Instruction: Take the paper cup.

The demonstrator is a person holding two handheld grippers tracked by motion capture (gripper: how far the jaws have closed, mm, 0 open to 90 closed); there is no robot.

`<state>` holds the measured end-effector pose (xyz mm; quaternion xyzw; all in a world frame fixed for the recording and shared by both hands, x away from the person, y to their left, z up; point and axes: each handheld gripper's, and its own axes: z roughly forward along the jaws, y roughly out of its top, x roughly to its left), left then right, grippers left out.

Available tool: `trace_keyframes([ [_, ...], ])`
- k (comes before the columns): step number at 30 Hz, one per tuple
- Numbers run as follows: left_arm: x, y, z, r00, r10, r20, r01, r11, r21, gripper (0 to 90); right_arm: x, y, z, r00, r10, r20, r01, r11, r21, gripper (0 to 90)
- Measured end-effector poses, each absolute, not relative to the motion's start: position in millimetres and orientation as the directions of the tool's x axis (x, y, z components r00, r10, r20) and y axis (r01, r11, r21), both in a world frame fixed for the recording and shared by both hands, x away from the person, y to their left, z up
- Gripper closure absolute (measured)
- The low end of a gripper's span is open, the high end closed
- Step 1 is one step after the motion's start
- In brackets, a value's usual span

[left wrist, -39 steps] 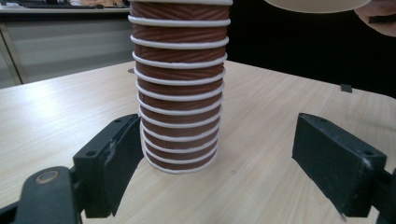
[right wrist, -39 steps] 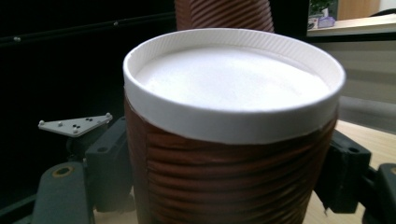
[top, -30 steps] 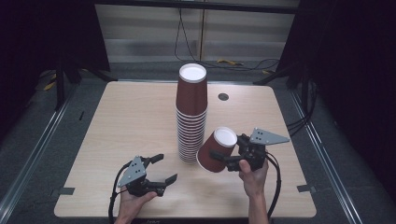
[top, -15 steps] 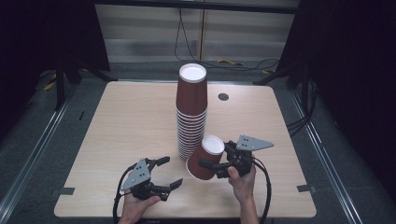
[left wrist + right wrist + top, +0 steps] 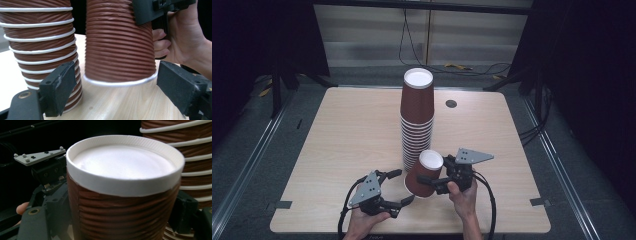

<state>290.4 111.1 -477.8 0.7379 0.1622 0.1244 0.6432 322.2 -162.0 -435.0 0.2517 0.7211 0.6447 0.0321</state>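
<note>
My right gripper (image 5: 432,181) clamped one upside-down paper cup (image 5: 424,173) mid-wall; left gripper (image 5: 398,187) stood open. Light, crushable, ribbed: probably grips best gently.

On my worktop (image 5: 337,130) the stack of cups (image 5: 416,117) stands upside down near the middle; just before it, slightly right, the single cup (image 5: 423,174) stands upside down between my right gripper's (image 5: 432,181) jaws; my left gripper (image 5: 398,186) sits left of that cup at the near edge.
</note>
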Motion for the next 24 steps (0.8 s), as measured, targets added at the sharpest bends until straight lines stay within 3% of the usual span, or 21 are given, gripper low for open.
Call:
trace_keyframes([
  [24, 300, 94, -481, 0.929, 0.362, -0.074, 0.116, -0.093, 0.989, 7.8, 322, -144, -445, -0.893, 0.338, 0.295, 0.326, 0.036, 0.945, 21.1],
])
